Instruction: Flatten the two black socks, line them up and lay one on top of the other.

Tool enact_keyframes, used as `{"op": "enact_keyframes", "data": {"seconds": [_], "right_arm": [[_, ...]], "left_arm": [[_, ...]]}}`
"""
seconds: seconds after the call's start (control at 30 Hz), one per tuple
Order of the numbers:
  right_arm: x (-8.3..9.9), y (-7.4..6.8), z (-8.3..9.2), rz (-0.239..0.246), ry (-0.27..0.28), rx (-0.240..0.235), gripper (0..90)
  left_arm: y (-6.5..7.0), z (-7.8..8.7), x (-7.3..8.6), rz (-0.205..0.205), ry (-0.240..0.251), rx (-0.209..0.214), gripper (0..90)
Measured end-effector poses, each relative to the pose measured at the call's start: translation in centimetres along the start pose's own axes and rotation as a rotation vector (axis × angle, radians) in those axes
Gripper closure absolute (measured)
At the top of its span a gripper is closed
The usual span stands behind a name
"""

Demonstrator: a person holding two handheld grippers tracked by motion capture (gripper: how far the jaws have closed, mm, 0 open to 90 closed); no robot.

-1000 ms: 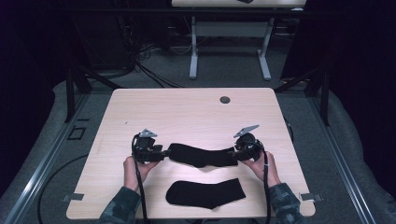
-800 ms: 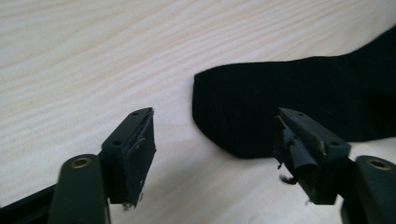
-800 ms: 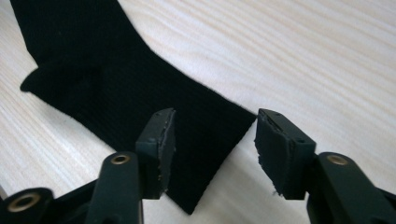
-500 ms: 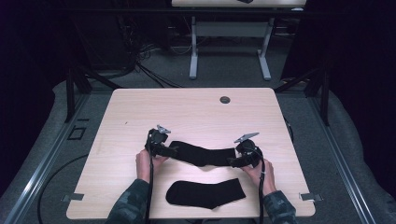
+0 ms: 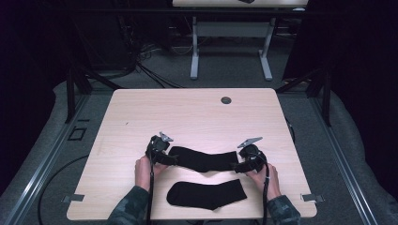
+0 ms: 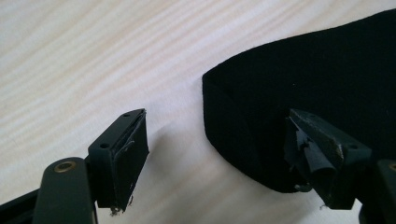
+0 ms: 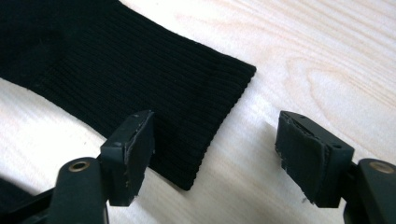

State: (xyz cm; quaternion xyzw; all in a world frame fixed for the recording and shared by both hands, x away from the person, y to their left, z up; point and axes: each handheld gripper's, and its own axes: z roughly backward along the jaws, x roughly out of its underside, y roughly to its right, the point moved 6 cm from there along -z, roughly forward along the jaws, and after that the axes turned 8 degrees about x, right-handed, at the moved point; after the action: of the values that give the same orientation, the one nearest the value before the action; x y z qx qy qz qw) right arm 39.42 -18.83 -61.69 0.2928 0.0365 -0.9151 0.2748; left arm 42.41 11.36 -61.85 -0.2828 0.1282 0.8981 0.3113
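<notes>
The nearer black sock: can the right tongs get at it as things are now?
Probably yes: the right tongs stand open at the far sock's end, and only bare table lies before the nearer black sock.

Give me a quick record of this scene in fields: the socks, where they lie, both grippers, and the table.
far sock: black, flat, stretched between the grippers
near sock: black, flat, by the table's front edge
left gripper: jaws just opened, sock's rounded end lying loose between them
right gripper: jaws just opened over the ribbed cuff end, pads clear
table: light wood, with a dark round hole near the back edge
</notes>
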Motion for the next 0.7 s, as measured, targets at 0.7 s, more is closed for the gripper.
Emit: {"op": "enact_keyframes", "data": {"seconds": [0.7], "right_arm": [[1.2,0.3,0.7,0.022,0.005,-0.010,25.8]], "left_arm": [[2.1,1.6,2.7,-0.015,0.011,0.040,22.3]]}}
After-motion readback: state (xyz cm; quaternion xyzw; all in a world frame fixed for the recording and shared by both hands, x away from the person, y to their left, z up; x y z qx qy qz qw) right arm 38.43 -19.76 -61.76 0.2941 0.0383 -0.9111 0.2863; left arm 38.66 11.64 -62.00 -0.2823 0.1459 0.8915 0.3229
